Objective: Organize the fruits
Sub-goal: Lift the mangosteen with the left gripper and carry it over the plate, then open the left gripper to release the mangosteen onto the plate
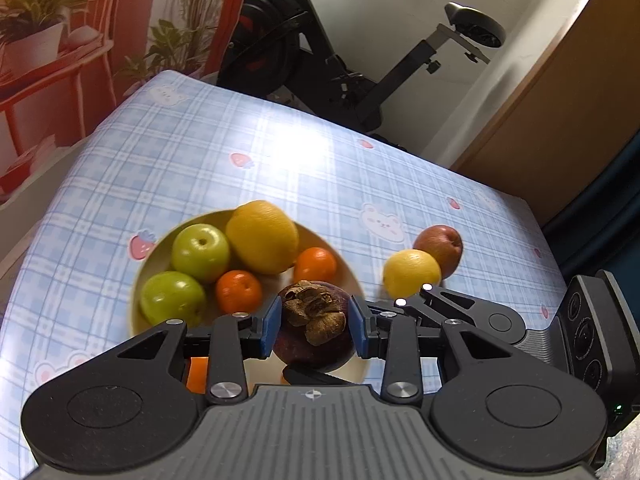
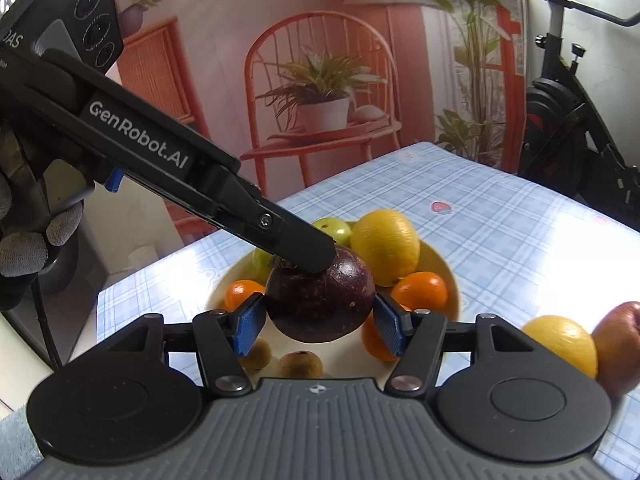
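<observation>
A dark purple mangosteen with a dried brown cap hangs over the near rim of a cream plate. My left gripper is shut on its upper part, blue pads on both sides. In the right wrist view my right gripper is shut on the body of the same mangosteen, and the left gripper's fingers reach its top from the upper left. The plate holds two green apples, a big yellow citrus and two small oranges. Two small brown fruits lie at its near edge.
A yellow lemon and a red apple lie on the blue checked tablecloth right of the plate. A black exercise bike stands past the far edge, a wooden cabinet to the right. A gloved hand holds the left gripper.
</observation>
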`<state>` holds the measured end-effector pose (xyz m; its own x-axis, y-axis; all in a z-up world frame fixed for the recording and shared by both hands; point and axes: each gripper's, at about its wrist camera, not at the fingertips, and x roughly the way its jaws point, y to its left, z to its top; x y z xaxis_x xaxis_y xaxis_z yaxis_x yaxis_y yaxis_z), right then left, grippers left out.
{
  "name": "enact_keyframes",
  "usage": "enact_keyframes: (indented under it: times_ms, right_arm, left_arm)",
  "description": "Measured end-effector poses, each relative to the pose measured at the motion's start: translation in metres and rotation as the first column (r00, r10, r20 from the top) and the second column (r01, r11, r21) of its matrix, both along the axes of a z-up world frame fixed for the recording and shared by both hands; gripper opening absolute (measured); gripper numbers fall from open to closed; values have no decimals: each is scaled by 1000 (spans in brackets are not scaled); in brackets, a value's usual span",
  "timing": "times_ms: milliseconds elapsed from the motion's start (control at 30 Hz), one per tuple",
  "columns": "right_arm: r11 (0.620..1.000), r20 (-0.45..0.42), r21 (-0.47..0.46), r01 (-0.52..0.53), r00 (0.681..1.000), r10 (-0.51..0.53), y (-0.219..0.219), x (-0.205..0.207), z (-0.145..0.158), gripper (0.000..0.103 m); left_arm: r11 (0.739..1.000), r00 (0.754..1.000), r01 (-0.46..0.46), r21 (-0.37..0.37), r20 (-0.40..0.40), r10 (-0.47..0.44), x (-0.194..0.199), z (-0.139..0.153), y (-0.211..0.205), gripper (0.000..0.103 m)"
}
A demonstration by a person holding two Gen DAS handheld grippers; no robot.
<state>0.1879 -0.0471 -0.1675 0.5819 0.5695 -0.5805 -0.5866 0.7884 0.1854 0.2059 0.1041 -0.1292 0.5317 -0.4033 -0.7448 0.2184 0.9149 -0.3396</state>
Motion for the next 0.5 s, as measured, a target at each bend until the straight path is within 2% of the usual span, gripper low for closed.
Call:
enact_keyframes:
  times_ms: [500]
  right_arm:
    - [999, -61, -26, -38, 998, 36, 31, 10, -17, 62]
  left_arm:
    - [999, 999, -34, 14, -5, 34, 5, -19, 25, 38]
